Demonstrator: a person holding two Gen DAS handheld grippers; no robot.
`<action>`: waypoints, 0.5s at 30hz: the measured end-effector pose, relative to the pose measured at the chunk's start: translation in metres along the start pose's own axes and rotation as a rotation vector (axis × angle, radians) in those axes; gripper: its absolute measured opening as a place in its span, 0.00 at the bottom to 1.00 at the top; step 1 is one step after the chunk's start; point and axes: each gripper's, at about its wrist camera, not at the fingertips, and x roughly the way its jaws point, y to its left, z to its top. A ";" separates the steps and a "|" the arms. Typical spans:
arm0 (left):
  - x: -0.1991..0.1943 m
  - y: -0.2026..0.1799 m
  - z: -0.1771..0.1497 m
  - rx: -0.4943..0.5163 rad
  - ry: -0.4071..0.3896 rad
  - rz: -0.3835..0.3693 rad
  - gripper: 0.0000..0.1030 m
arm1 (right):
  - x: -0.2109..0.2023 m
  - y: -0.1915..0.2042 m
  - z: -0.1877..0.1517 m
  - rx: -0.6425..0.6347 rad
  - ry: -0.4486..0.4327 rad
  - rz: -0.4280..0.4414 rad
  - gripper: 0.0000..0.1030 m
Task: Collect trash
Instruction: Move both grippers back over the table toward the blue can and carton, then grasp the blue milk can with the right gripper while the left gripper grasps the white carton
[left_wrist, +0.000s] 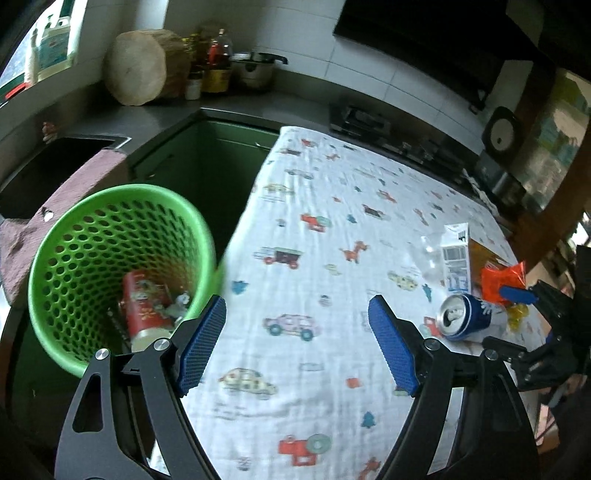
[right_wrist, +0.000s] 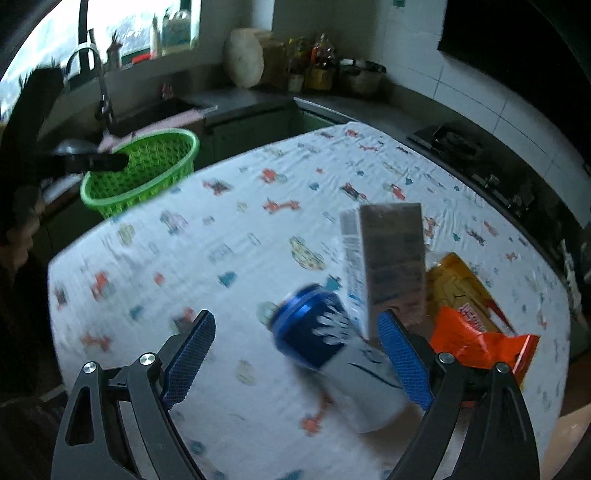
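Nearest the right wrist camera, the right gripper hangs with its blue-padded fingers spread wide and holding nothing. A blue and white can lies on its side between them, close to the right-hand pad. At about 1 o'clock from the can a milk carton stands upright, and at 3 o'clock an orange wrapper lies crumpled against a yellow packet.

All of this sits on a table under a white cloth printed with small cars and animals. At 10 o'clock, off the far left corner of the table, stands a green perforated basket.

From the left wrist view, the left gripper is likewise spread apart and empty, over the cloth near the table's left edge. The basket is at its 9 o'clock, with a red can and some pale scraps lying in the bottom.

Farther back, a grey counter wraps the corner of the kitchen above green cabinet doors. A dark sink with a pinkish towel over its edge sits at 10 o'clock, a round wooden block and bottles at 12, a metal pot beside them, and a hob along the white tiled wall at 1 o'clock.
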 end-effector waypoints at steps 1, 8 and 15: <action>0.003 -0.004 0.000 0.006 0.005 -0.001 0.76 | 0.003 -0.002 -0.001 -0.016 0.015 0.001 0.84; 0.020 -0.019 0.001 0.014 0.043 -0.014 0.76 | 0.021 -0.011 -0.002 -0.111 0.078 0.015 0.84; 0.034 -0.030 0.004 0.017 0.073 -0.020 0.76 | 0.040 -0.012 -0.003 -0.172 0.123 0.041 0.84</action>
